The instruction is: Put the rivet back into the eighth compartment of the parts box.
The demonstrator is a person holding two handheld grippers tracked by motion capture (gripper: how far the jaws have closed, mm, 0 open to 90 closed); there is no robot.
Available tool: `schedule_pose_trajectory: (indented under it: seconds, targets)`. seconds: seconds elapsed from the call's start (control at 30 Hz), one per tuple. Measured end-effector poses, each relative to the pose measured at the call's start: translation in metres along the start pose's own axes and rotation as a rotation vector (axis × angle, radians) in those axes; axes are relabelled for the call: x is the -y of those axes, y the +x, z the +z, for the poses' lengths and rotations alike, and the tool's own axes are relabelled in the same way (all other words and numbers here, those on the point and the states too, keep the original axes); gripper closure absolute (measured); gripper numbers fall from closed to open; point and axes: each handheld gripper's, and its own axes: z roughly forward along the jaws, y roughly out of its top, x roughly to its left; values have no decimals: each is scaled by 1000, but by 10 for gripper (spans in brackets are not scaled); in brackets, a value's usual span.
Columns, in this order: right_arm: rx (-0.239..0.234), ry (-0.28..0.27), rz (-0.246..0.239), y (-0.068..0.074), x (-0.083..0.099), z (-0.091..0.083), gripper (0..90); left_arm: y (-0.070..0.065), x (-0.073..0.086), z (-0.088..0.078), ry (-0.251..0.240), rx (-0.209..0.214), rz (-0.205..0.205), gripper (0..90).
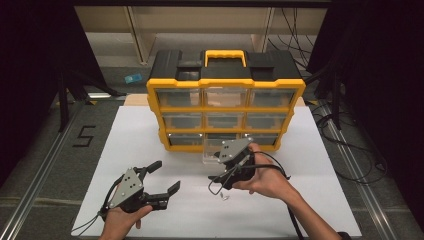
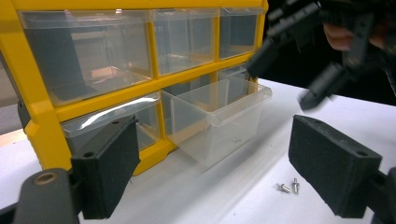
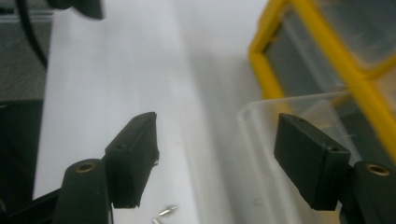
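Observation:
A yellow and black organizer (image 1: 225, 107) with clear drawers stands upright on the white table. Its bottom middle drawer (image 1: 212, 154) is pulled out onto the table, and in the left gripper view this drawer (image 2: 219, 116) holds one tiny part on its floor. Two small metal screws (image 2: 288, 186) lie on the table in front of it, also the screws (image 1: 223, 196) near my right hand. My right gripper (image 1: 227, 172) hovers open just over the drawer's front, its jaws around the drawer's rim (image 3: 289, 100). My left gripper (image 1: 167, 176) rests open, lower left, holding nothing.
The white tabletop (image 1: 150, 140) ends in metal rails on both sides. A "5" mark (image 1: 84, 135) sits off the left edge. Cables (image 1: 350, 150) trail on the floor at the right. A black cable loops under my right gripper.

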Motion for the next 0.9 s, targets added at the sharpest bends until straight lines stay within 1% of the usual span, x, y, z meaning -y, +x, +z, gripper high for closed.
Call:
schedule_pose_trajectory:
  seconds: [0.07,0.1,0.13,0.17,0.2,0.23,0.27,0.33,0.37,0.4,0.5,0.57,0.6,0.63,0.7,0.73,0.77,0.87,0.9]
  targets:
    - [-29,22,-16,6,1,5,315,0,0,0,2,0,1,165]
    - [-45,43,-28,12,3,10,316,0,0,0,-1,1,-1,165]
    - [-45,43,-28,12,3,10,316,0,0,0,-1,1,-1,165]
    - [-55,65,-36,17,8,13,316,0,0,0,-2,2,-1,165]
    - [-55,65,-36,17,8,13,316,0,0,0,-2,2,-1,165]
    - [-66,85,-35,21,15,14,316,0,0,-1,-3,1,0,165]
    - [-66,85,-35,21,15,14,316,0,0,-1,-3,1,0,165]
    - [-67,110,-32,23,23,16,316,0,-1,0,-5,0,0,165]
    - [-71,131,-26,24,29,19,317,-1,0,1,0,2,8,165]
    - [-71,131,-26,24,29,19,317,-1,0,1,0,2,8,165]
    - [-79,156,-22,26,37,24,329,-1,0,1,3,4,4,165]
    - [-86,185,-22,27,45,29,346,0,0,0,2,2,-1,165]
    - [-86,185,-22,27,45,29,346,0,0,0,2,2,-1,165]
    - [-89,213,-18,27,50,33,351,0,0,0,0,1,0,165]
    - [-89,234,-16,26,54,37,371,0,0,0,-1,2,0,165]
    - [-89,234,-16,26,54,37,371,0,0,0,0,3,0,165]
    - [-100,249,-14,25,57,39,395,-1,0,0,2,3,0,165]
    - [-102,255,-10,24,59,41,403,0,0,1,1,3,1,165]
    - [-105,267,19,22,62,45,415,0,0,1,3,2,3,165]
